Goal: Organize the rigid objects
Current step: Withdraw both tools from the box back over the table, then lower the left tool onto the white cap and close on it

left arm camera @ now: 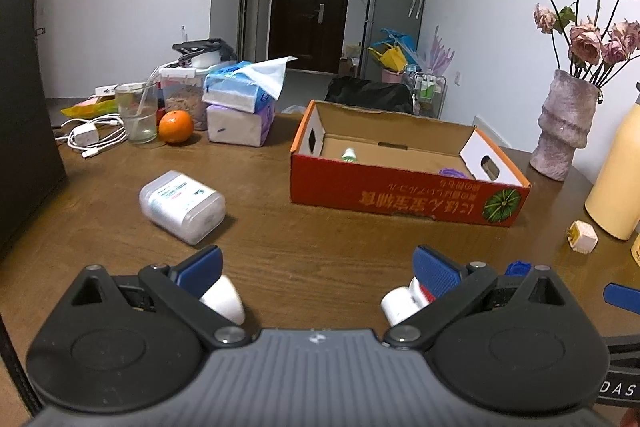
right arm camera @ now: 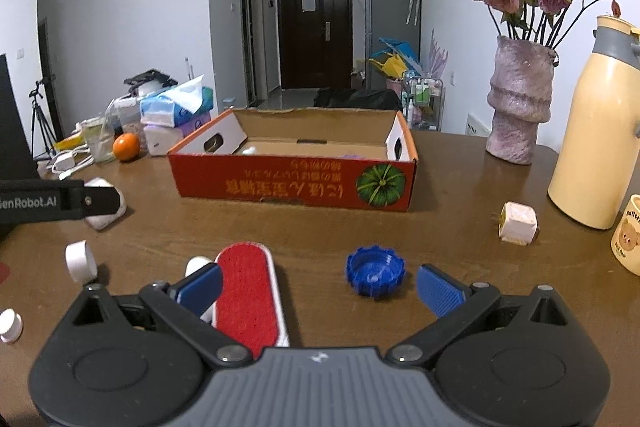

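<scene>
Right gripper [right arm camera: 320, 285] spread wide, empty, low over brown wooden worktop [right arm camera: 440, 227]. Red oval lint brush [right arm camera: 248, 299] lies by its left finger, long axis pointing toward orange cardboard box [right arm camera: 296, 187]. Left gripper [left arm camera: 318, 273] also released.

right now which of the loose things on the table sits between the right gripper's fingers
The red brush, lying lengthwise by the left finger; the blue cap sits just ahead of the right gripper.

The left gripper [left arm camera: 318, 273] hovers low with its blue-padded fingers [left arm camera: 200, 267] spread wide, gripping nothing. The right gripper [right arm camera: 318, 285] sits just as low, fingers [right arm camera: 440, 289] equally wide apart and empty, pointing forward.
</scene>
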Motion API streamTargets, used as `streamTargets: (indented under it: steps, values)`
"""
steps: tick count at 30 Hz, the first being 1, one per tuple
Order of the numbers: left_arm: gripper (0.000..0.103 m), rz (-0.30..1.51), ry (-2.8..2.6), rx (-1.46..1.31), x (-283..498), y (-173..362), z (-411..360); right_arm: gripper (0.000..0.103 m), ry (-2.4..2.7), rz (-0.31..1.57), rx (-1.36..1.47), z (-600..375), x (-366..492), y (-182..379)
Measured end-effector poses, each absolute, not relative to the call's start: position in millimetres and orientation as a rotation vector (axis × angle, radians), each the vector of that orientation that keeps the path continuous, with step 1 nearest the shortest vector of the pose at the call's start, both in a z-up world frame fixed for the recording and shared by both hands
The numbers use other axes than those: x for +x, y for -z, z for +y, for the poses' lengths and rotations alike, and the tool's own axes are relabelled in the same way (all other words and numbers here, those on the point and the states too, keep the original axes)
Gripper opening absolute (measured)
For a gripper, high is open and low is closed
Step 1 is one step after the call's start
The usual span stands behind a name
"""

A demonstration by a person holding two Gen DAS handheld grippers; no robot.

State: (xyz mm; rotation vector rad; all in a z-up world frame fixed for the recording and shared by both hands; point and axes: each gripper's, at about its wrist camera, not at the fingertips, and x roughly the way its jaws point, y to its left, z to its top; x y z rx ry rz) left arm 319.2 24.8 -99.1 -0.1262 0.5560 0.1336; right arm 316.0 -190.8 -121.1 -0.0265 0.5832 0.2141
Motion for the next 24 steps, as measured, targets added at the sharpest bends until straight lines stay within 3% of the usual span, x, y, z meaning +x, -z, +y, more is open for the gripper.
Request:
streamTargets:
  steps: [24]
  values:
    - [0.103,0.581,-0.205,-0.143,264,123,80,0.103,-0.233,0.688,-0.106,-164,309,157]
